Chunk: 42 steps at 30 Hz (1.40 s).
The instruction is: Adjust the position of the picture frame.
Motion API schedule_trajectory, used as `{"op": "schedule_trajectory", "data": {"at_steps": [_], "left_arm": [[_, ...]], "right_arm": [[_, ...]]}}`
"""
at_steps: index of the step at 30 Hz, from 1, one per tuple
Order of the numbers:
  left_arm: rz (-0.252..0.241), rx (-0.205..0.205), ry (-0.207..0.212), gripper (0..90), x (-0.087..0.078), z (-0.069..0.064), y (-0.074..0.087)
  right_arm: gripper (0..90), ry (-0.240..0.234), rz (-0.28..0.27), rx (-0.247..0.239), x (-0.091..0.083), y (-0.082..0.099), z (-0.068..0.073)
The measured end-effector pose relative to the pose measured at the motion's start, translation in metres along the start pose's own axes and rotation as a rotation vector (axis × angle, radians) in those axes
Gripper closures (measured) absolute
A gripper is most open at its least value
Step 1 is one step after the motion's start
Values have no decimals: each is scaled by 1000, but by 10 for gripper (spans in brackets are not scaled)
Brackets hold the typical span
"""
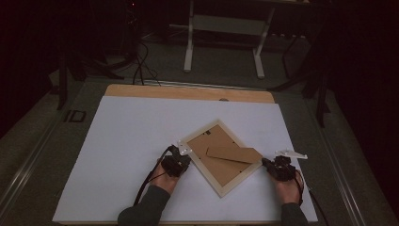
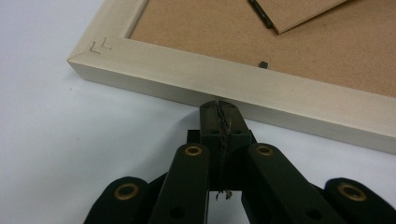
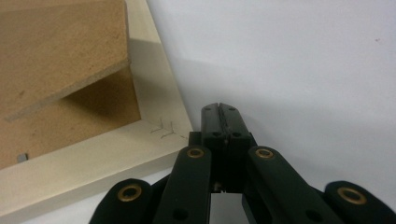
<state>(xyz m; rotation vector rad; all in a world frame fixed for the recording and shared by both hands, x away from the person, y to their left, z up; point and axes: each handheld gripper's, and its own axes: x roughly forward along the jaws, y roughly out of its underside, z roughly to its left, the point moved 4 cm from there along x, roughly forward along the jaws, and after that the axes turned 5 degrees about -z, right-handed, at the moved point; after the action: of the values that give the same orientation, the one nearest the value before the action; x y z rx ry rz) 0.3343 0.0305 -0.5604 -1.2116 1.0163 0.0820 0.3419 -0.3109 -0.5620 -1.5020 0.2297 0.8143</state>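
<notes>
- Dark room around, with a white-legged stand (image 1: 225,35) on the floor behind the table; the work surface is a white sheet (image 1: 131,141) on a wooden tabletop (image 1: 188,92).
- On the sheet lies a picture frame (image 1: 225,158), face down and turned like a diamond, between the two grippers.
- Its brown back board (image 2: 233,42) carries a cardboard easel flap (image 1: 234,153) (raised a little from the board at its free end, as the right gripper view shows).
- Left gripper (image 2: 218,103): both jaws are pressed together with nothing between them, and the tips touch the outer side of the pale wooden frame edge, which runs straight across in front of the fingers.
- Right gripper (image 3: 220,108): jaws also fully together and empty; the frame corner (image 3: 163,128) lies just beside the tips, on their left, whether touching I cannot tell.
- Each gripper is held by one hand: left hand (image 1: 165,178), right hand (image 1: 288,187).
</notes>
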Motion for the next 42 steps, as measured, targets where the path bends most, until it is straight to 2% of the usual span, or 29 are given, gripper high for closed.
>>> {"op": "schedule_trajectory", "data": {"at_steps": [24, 27, 42], "left_arm": [[18, -16, -17, 900, 8, 10, -9], [20, -14, -20, 900, 9, 13, -11], [24, -22, -29, 900, 11, 18, -13]], "right_arm": [[900, -61, 27, -67, 0, 1, 16], [900, -86, 31, -74, 0, 2, 20], [900, -149, 49, -117, 0, 4, 35]]}}
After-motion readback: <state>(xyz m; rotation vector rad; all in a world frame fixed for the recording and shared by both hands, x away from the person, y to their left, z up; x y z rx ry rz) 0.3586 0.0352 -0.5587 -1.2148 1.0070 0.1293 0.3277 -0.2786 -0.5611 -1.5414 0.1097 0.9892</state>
